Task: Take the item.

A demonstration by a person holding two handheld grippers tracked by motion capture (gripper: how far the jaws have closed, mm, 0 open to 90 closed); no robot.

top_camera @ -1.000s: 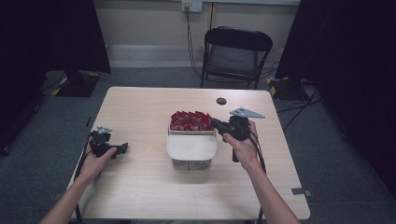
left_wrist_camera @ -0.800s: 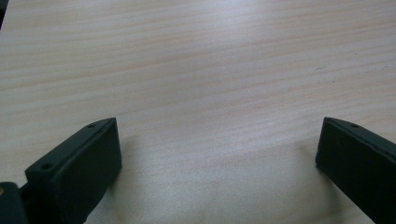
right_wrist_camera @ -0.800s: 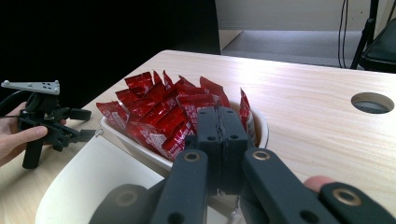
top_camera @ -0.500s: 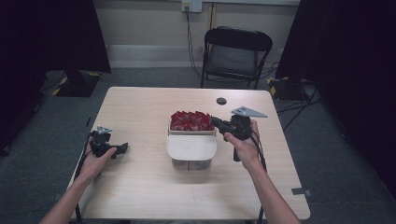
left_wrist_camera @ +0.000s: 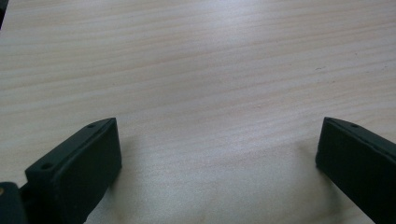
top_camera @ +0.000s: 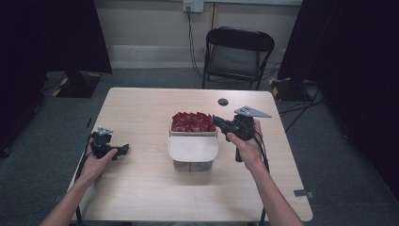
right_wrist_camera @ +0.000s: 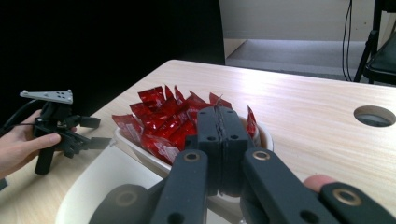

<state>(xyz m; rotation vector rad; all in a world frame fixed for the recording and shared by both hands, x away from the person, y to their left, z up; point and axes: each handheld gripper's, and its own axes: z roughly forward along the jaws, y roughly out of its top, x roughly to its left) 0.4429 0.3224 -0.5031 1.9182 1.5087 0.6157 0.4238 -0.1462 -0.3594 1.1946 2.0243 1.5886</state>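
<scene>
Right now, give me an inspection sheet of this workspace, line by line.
Surface: light wood table with a round hole near the far edge.
Job's things: white container filled with red packets.
Clutter: nothing seen.
Grippers: left gripper on the bare table, fingers wide apart; right gripper at the packets, fingers pressed together.
Cables: one trails from each gripper; a wall cable hangs behind.
Surroundings: black folding chair, grey floor, dark curtains.

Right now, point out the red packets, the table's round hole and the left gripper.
red packets (top_camera: 192, 121), high view, middle of the pile.
round hole (top_camera: 223, 101), high view, its centre.
left gripper (top_camera: 123, 149), high view, between its fingertips.
</scene>
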